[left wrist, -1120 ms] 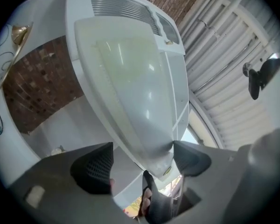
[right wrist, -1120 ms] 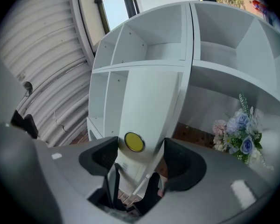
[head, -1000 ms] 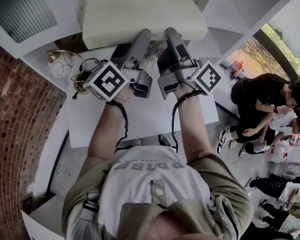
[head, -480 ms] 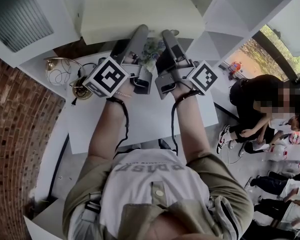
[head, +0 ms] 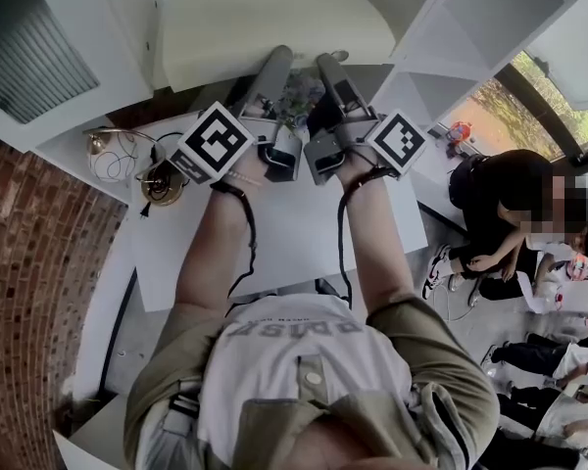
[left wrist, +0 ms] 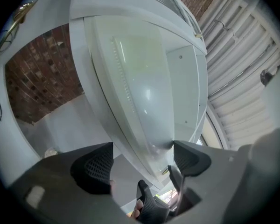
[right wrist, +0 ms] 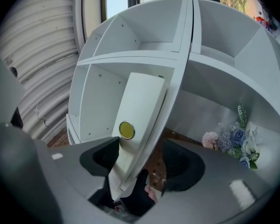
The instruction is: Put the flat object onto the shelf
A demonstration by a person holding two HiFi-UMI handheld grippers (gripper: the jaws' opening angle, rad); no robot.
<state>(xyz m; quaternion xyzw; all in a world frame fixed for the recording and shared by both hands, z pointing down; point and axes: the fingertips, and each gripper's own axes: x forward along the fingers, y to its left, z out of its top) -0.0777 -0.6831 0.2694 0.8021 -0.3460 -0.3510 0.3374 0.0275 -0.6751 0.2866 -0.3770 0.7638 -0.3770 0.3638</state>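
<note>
Lifted slightly farther since a second ago, the white flat board (head: 274, 18) hangs over the far edge of the table (head: 284, 233). Its near edge is clamped by the left gripper (left wrist: 144, 158) and the right gripper (right wrist: 137, 160) (yellow dot (right wrist: 126, 130) facing it), near the white shelf unit (head: 490, 13) at right.

White printed shirt (head: 296, 365), black wrist cables (head: 246, 248)

Flat object (head: 274, 18) seen at 12 o'clock, lower edge gripped by left gripper (head: 277, 59) and right gripper (head: 330, 65). Flowers (head: 299, 91) glimpsed between them. White table (head: 284, 233) spread beneath. Shelf (head: 470, 13) at 2 o'clock, seated people (head: 514, 199) at 3 o'clock.
</note>
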